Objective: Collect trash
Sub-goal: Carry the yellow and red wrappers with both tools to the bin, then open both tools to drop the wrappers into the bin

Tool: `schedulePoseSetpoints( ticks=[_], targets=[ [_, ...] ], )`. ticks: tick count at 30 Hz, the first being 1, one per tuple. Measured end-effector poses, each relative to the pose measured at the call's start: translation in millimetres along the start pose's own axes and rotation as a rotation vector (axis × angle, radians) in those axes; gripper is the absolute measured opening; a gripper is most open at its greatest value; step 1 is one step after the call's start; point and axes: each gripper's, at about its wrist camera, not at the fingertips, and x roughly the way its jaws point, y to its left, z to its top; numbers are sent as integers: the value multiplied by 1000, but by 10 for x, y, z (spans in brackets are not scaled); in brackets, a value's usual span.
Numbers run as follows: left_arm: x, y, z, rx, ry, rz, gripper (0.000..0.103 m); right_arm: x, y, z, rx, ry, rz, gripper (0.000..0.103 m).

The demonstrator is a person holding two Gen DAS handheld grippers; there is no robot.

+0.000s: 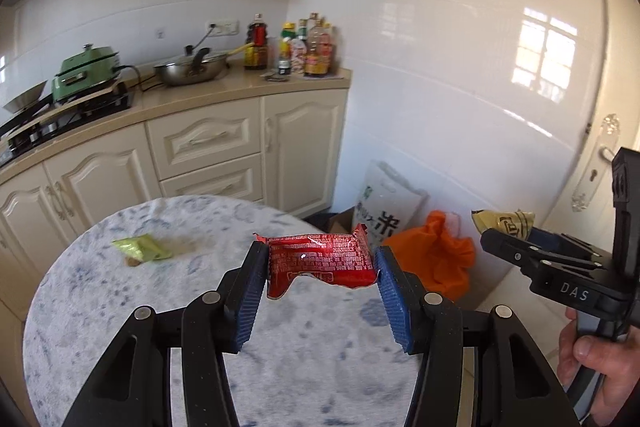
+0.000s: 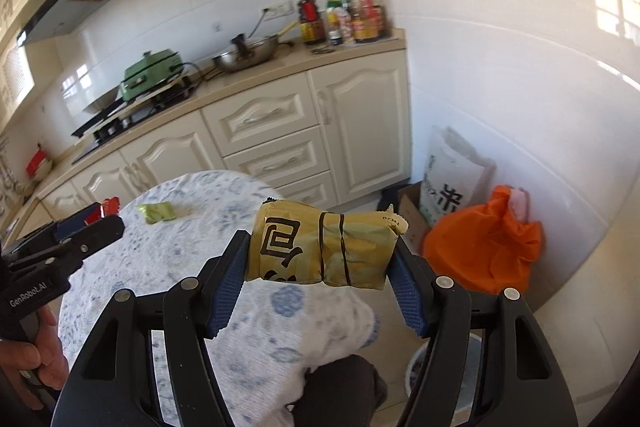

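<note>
Two wrappers lifted over the round tabletop (image 1: 120, 307)

The right gripper (image 2: 320, 259), part open, clamps a yellow wrapper (image 2: 324, 247) past the tabletop's edge; the left gripper (image 1: 320, 263), narrower, pinches a red wrapper (image 1: 320, 259) above open cloth, a green wrapper (image 1: 142, 247) lying beyond.

Black left tongs (image 1: 322, 263) and right tongs (image 2: 320, 253) carry ribbed blue pads (image 1: 249, 297), silver rivets, white "DAS" and "GenRobot.AI" lettering.
</note>
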Motion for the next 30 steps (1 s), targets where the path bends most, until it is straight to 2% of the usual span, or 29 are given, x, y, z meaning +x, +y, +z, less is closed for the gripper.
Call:
schedulePoseSetpoints(
  ticks=[5,9,13,17,25,30],
  targets=[
    [175,-481,43,48,20,-97,50,-216,-542,-133,78,-6,-87,68],
    [466,-911,46,93,66,-177,50,-316,-1001,-292,156,9,-159,68],
    [855,-1370,-44,158,141,-259,50,-320,-1536,-527,244,46,-247,68],
    [1265,-1793,-196,202,238,-321,50,-205,-1956,-752,318,103,-292,68],
    [1845,-2518,-330,269,339,-368,50,124,-2472,-1106,410,201,-319,68],
    [2332,-2750,-197,281,392,-377,50,345,-2634,-1233,443,248,-312,68]
  ],
)
